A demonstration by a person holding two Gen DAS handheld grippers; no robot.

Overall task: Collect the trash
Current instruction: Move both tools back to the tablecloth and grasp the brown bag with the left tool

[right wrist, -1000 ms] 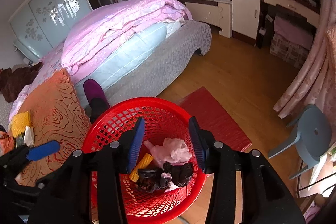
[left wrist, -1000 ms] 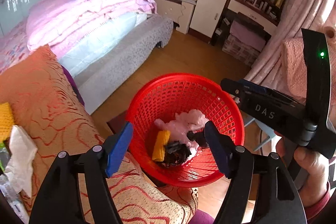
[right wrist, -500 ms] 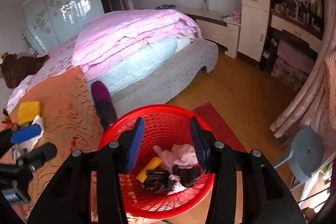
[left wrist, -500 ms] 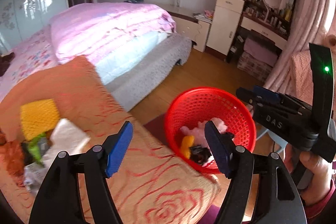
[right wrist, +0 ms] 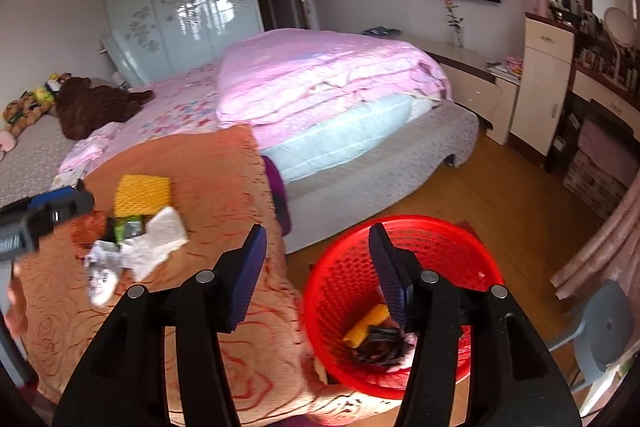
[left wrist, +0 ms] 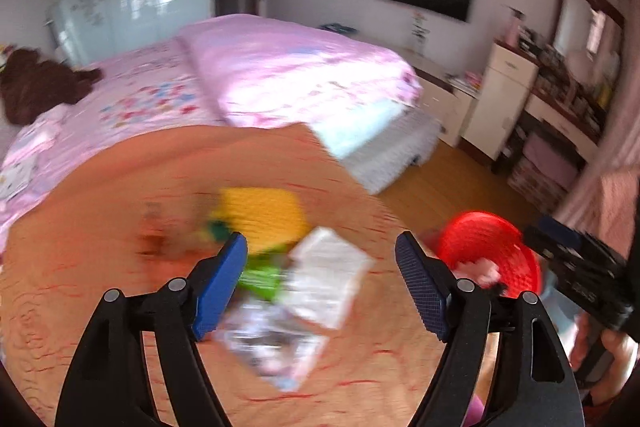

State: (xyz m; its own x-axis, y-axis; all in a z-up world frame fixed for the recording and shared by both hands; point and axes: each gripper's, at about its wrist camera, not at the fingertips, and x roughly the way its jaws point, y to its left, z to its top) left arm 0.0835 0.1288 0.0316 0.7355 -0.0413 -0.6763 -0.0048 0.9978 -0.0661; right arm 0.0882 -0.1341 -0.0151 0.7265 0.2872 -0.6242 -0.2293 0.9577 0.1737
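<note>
A pile of trash lies on the orange cover (right wrist: 216, 187): a yellow sponge (left wrist: 262, 215) (right wrist: 140, 195), a green wrapper (left wrist: 262, 277) (right wrist: 128, 227), a white tissue (left wrist: 326, 279) (right wrist: 156, 239) and a clear printed wrapper (left wrist: 276, 347) (right wrist: 100, 277). My left gripper (left wrist: 322, 287) hovers above this pile, its jaws opening, nothing between its pads. The red mesh basket (right wrist: 432, 243) (left wrist: 480, 239) stands on the floor with a yellow piece (right wrist: 366, 323), dark scraps (right wrist: 380, 345) and pink tissue (left wrist: 478, 271) inside. My right gripper (right wrist: 318, 275) sits over the cover's edge and the basket, jaws opening, empty.
The bed with a pink quilt (right wrist: 328, 79) lies behind the cover. A wooden floor (right wrist: 516, 195), a blue-grey plastic chair (right wrist: 600, 331), a white cabinet (right wrist: 544, 83) and a dresser fill the right side. A brown plush (right wrist: 92, 103) lies at the far left.
My left gripper swung left and up from the basket to above the trash pile on the cover. My right gripper rose and shifted left, its jaws wider; the basket now sits at its right.
</note>
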